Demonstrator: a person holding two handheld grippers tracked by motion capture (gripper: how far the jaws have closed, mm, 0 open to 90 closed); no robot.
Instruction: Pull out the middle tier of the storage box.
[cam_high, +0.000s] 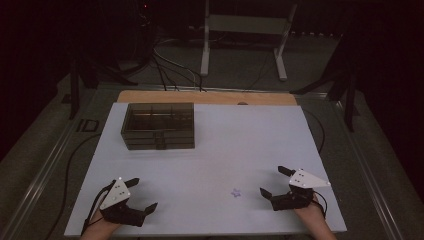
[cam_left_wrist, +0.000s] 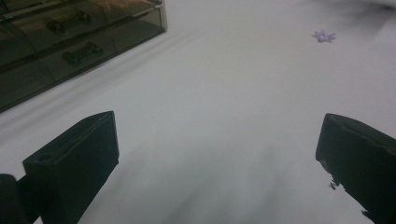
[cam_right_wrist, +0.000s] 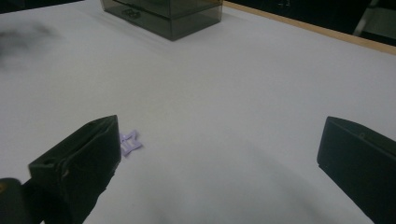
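Your right gripper (cam_high: 276, 181) had its jaws wide with nothing between them, and the small purple star (cam_right_wrist: 129, 142) lay flat on the counter (cam_high: 215, 150) just beside its left jaw. Being so thin, it could have skidded away under a closing jaw. Your left gripper (cam_high: 142, 193), also wide and holding nothing, was well apart. The dim light possibly hid what the drawer box (cam_high: 158, 126) held.
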